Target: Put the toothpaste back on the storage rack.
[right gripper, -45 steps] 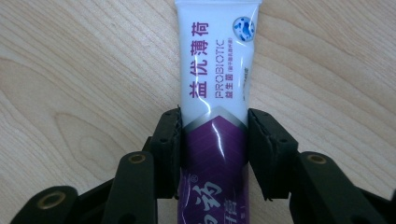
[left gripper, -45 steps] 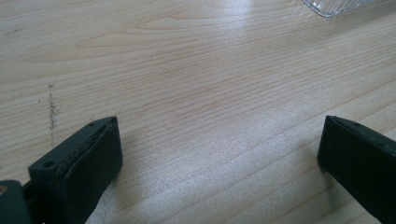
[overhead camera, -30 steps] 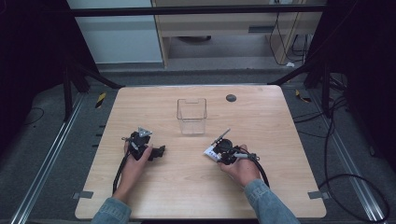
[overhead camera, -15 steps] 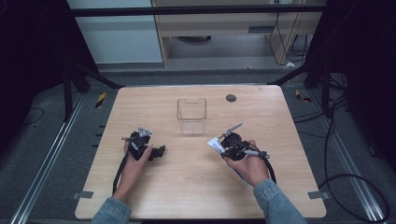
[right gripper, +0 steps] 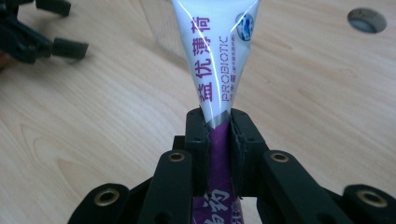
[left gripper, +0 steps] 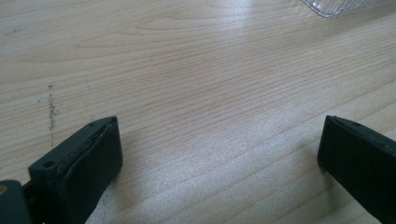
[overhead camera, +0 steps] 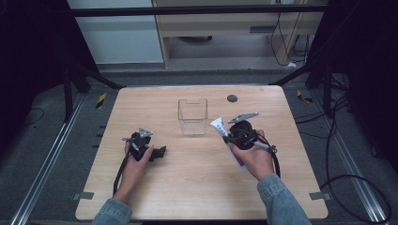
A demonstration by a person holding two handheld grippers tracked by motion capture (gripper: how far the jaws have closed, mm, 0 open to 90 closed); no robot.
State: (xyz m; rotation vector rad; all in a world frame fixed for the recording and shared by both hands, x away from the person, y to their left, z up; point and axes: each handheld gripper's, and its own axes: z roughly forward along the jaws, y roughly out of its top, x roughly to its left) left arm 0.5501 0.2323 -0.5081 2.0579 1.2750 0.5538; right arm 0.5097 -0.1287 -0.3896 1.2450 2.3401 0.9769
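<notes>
- The table (overhead camera: pixel 197 187) is a pale wood-grain board with rounded corners, bare over most of its top; a small dark round hole (overhead camera: pixel 232 98) sits near its far edge, right of centre, and shows again in the right gripper view (right gripper: pixel 367 20).
- A clear plastic container (overhead camera: pixel 193 116), square and open-topped, stands upright at the middle of the far half of the table.
- The right gripper (right gripper: pixel 218 135) has its jaws pressed tight on a toothpaste tube (right gripper: pixel 217 56), white at the wide end with purple print and the word PROBIOTIC, purple where the pads pinch it.
- In the high view the tube (overhead camera: pixel 218 127) is held off the tabletop, slanting away from the right hand toward the container's right side, near it but apart from it.
- The left gripper (overhead camera: pixel 149 151) rests low on the left half of the table in the left hand; its jaws stand wide apart with bare wood between them (left gripper: pixel 219 154) and nothing held.
- A corner of the clear container (left gripper: pixel 336 5) shows at the top edge of the left gripper view.
- Faint dark speckles mark the wood near the left jaw in that view.
- Both forearms wear denim sleeves (overhead camera: pixel 281 201) coming in from the near edge.
- Around the table the floor is dark grey, with metal rails (overhead camera: pixel 47 164) along both sides, black cables (overhead camera: pixel 347 183) looping at the right, and black stand legs at the far corners.
- Beyond the table stand a white panel and a light wooden cabinet (overhead camera: pixel 216 28).
</notes>
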